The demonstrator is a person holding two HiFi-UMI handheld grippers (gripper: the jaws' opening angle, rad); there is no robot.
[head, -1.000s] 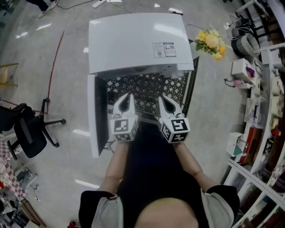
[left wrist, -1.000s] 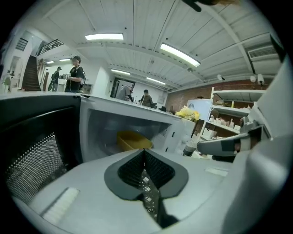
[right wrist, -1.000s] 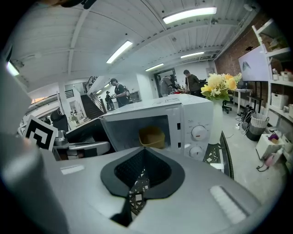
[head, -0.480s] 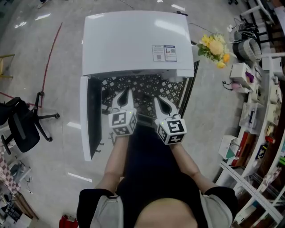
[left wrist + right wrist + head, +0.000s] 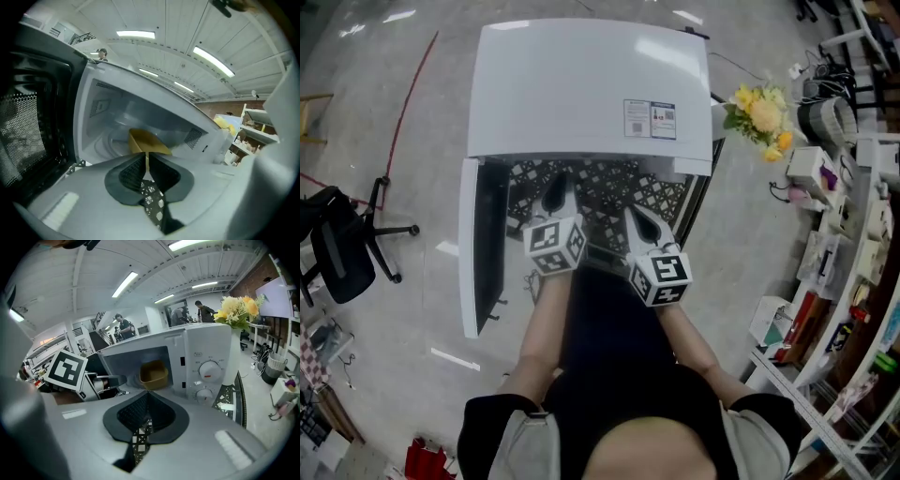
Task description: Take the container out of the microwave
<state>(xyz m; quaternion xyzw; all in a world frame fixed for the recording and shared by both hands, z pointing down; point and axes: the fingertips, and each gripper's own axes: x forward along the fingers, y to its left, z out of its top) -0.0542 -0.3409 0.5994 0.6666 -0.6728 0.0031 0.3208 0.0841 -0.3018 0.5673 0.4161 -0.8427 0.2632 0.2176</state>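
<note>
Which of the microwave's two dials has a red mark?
The upper dial: a red bar crosses its face. The lower dial, directly beneath it, shows no red.

The microwave [image 5: 591, 84] is seen from steeply overhead. Its open cavity [image 5: 117, 117] is faced by both gripper views, the left nearer.

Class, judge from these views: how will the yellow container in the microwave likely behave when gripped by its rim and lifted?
The container looks thin-walled and plastic, so probably light, with a rim that may flex. Its squarish, wide shape suggests sliding rather than rolling or tipping.
</note>
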